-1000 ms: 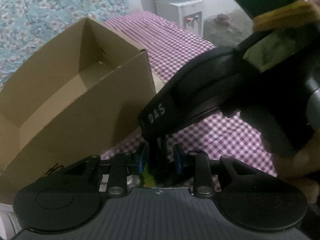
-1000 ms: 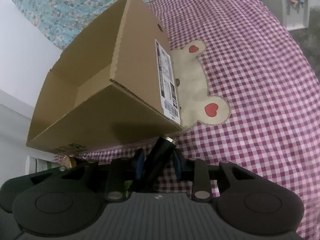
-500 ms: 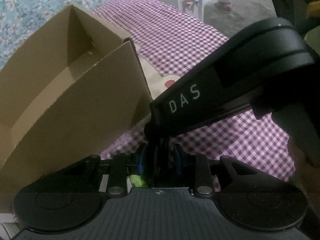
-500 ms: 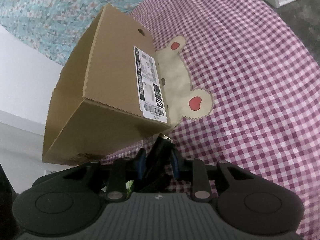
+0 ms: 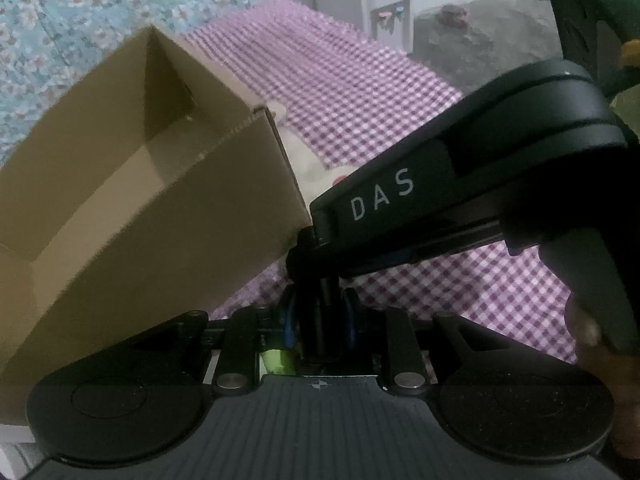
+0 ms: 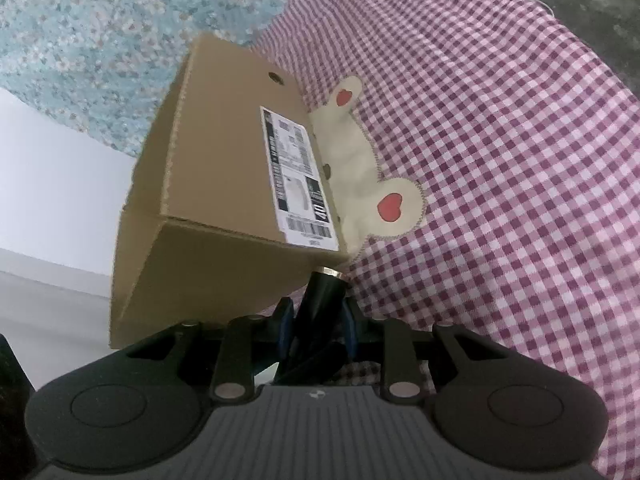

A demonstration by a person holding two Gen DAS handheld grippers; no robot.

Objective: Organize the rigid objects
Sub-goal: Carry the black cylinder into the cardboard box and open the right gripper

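Two grippers meet low over the bed, both closed on the same dark object. The left gripper point(image 5: 319, 322) is clamped as tight as it goes on the near end of a black cylinder point(image 5: 318, 332); the right gripper point(image 6: 314, 322) grips the same black cylinder point(image 6: 320, 300) further along, so its gold-rimmed tip pokes out beyond the blue pads, tilted up toward the box. Seen from the left wrist, the right gripper's black body, lettered DAS, reaches in from the right and crosses over the left one's fingers point(image 5: 289, 318), with a hand point(image 5: 588, 344) on its handle at the far right edge. Just to the left stands an open cardboard box point(image 5: 132, 200), its near corner almost over the grippers; the inside looks bare, though part of it is hidden. A white label point(image 6: 296, 178) is stuck on the box's right side. Everything rests on a pink checked cover point(image 6: 500, 160) with a cream patch point(image 6: 360, 176) bearing red hearts beside the box. A water dispenser point(image 5: 368, 4) stands far back
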